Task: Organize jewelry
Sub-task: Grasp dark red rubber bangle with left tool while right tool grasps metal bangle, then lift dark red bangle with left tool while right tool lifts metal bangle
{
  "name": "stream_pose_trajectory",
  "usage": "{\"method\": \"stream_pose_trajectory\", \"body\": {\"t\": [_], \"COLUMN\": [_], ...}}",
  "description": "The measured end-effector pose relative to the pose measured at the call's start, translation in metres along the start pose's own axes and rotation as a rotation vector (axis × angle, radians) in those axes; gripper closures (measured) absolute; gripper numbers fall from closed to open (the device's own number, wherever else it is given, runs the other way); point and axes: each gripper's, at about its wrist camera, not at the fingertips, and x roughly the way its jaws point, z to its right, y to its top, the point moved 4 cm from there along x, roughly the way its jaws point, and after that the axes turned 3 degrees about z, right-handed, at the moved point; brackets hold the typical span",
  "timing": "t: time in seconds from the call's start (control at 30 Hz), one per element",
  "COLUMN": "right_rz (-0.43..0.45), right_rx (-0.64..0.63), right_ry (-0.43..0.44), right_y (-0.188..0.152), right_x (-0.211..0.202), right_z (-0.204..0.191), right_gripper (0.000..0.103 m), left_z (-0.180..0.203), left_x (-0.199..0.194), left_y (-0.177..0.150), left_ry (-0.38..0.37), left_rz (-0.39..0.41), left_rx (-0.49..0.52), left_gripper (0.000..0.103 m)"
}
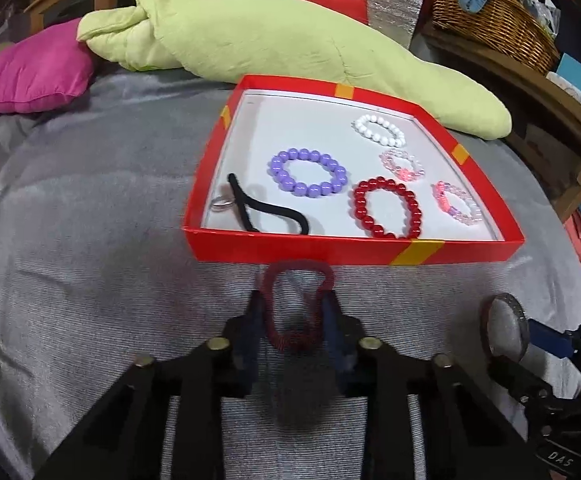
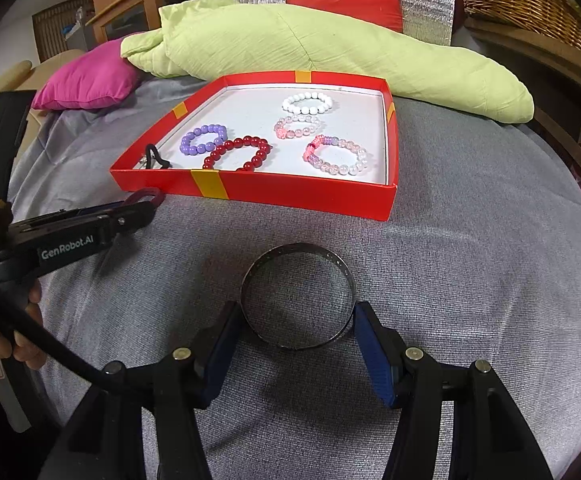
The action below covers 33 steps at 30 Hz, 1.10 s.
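**Two rings held near the red tray**

Grey cloth (image 2: 470, 264) covers the surface, with a pink cushion (image 2: 86, 80) at the far left and a long green pillow (image 2: 330, 44) lying behind a shallow red tray (image 2: 290, 194).

At the near left, the left claw (image 1: 293, 312) is closed on a dark red hair tie (image 1: 296, 304), pinching its sides so the loop stands between the blue pads, just short of the tray's near wall.

Inside the tray, from left to right in the left wrist view: a black hair tie (image 1: 268, 212) with a small silver ring (image 1: 223, 202) beside it, a purple bead bracelet (image 1: 307, 173), a red bead bracelet (image 1: 386, 208), a white bead bracelet (image 1: 379, 130) at the far side, and two pale pink bead bracelets, one (image 1: 403, 165) farther and one (image 1: 456, 204) nearer the right wall.

At the near right, the right claw (image 2: 298, 336) grips a dark metal bangle (image 2: 298, 294) across its width, a pad touching each side. Whether the bangle touches the cloth cannot be told.
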Motion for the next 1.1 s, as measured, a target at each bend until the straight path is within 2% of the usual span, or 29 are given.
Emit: {"method": "stream_pose_trajectory", "body": {"t": [0.1,0.27,0.6,0.8,0.9,1.07,1.1], "right_rz": [0.005,0.016,0.07,0.092,0.071,-0.035,-0.032], "right_rx": [0.003,0.035,0.025,0.002,-0.029,-0.024,-0.028], "right_ry": [0.0,0.0,0.039,0.058,0.054,0.054,0.052], "right_y": [0.0,0.002,0.009,0.011,0.008,-0.002,-0.002], "right_x": [-0.002,-0.005,-0.017,-0.022,-0.018,-0.001,-0.001], "right_z": [0.001,0.01,0.001,-0.009,-0.016,-0.014,-0.013], "right_gripper": [0.043,0.043,0.043,0.043,0.043,0.042,0.042], "left_z": [-0.006,-0.007,-0.01,-0.014,-0.014,-0.018,-0.018], "left_x": [-0.002,-0.007,-0.03,-0.047,-0.052,-0.051,-0.052], "left_y": [0.001,0.001,-0.002,0.0,0.001,0.002,0.001], "left_ry": [-0.014,-0.005,-0.054,-0.055,-0.042,-0.048,-0.047], "left_rz": [0.004,0.021,0.057,0.093,0.105,0.092,0.092], "left_rx": [-0.027,-0.016,0.001,0.002,0.017,0.003,0.001], "left_gripper": [0.086,0.094,0.095,0.095,0.095,0.095,0.095]}}
